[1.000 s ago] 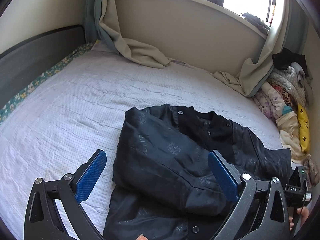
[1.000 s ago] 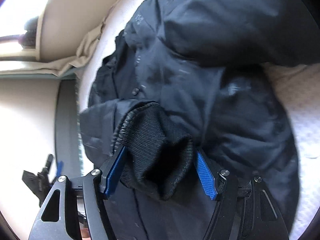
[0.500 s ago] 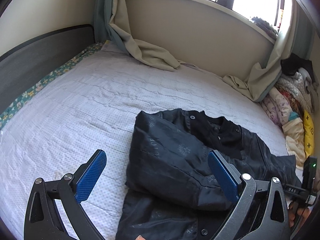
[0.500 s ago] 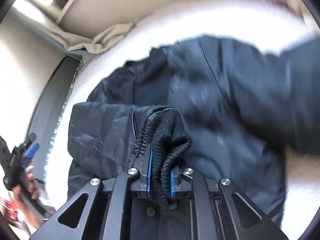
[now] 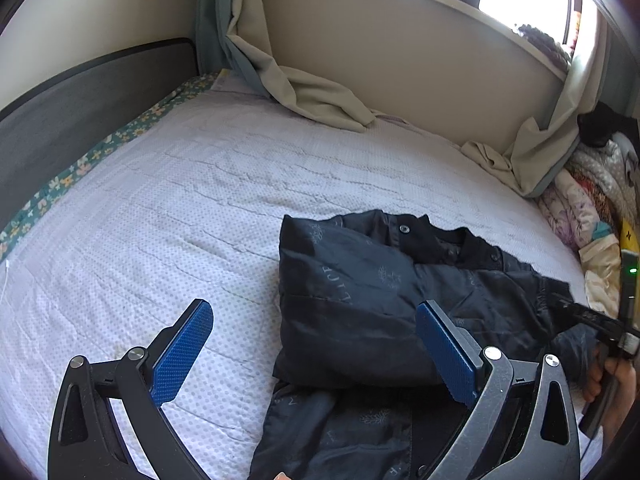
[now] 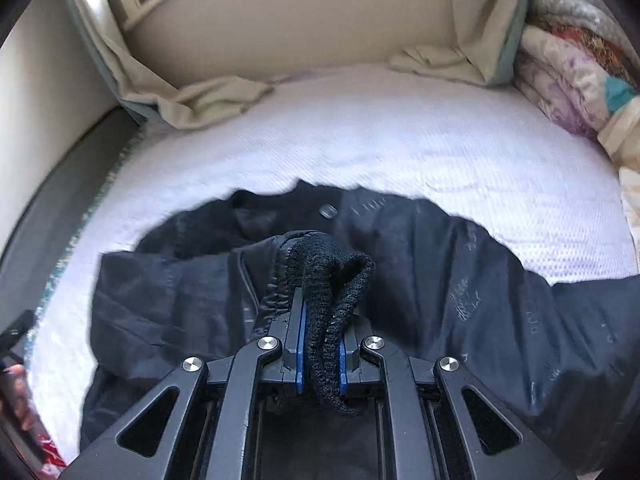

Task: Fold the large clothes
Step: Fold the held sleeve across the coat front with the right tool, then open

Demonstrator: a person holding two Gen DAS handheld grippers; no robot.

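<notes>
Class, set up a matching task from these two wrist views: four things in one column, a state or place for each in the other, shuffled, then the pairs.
Things:
1. left tongs
2. right tongs
3. black jacket
4. beige curtain

States:
A. draped onto the bed's far edge
B. shut on a knitted cuff
C. open, holding nothing
D. lying on the white bedspread

Pairs: 1-C, 2-B, 3-D, 4-A
</notes>
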